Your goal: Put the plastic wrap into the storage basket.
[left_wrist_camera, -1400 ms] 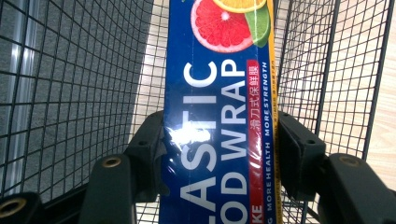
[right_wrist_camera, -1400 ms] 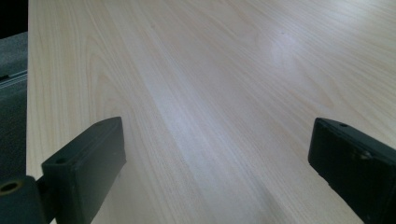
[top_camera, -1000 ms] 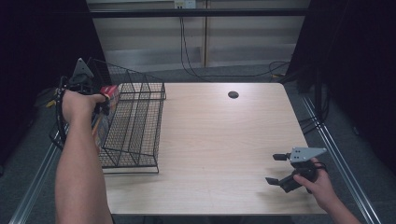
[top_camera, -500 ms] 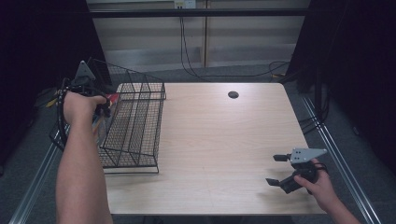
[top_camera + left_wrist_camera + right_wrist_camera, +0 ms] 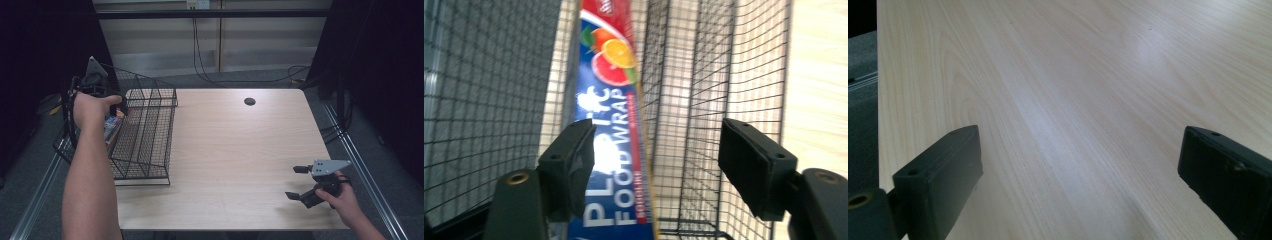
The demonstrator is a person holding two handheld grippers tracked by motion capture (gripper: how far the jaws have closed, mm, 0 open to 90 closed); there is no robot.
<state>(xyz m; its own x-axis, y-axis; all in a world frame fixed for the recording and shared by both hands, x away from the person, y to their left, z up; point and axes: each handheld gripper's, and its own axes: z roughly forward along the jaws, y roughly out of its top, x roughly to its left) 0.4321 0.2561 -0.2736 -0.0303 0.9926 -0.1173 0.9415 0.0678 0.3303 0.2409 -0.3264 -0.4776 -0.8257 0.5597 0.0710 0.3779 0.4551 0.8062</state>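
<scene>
A blue and red box of plastic food wrap (image 5: 611, 150) lies lengthwise in the left compartment of a black wire basket (image 5: 704, 75). My left gripper (image 5: 656, 135) hangs over it. Its jaws have just been opening, and the box sits in the gap close to the left pad (image 5: 581, 160), with the right pad well clear of it. In the high view the box (image 5: 111, 127) shows just below the left hand (image 5: 92, 107), inside the basket (image 5: 150, 150). My right gripper (image 5: 294, 182) rests open near the table's front right corner, with bare wood between its jaws (image 5: 1080, 165).
The basket stands along the left edge of the light wooden table (image 5: 240, 145). A dark round cable hole (image 5: 249, 101) sits at the table's far middle. Cables run over the floor behind the table.
The left gripper's jaws have come apart and let go of the food wrap box, which now lies lower in the basket. The right gripper has not moved.
</scene>
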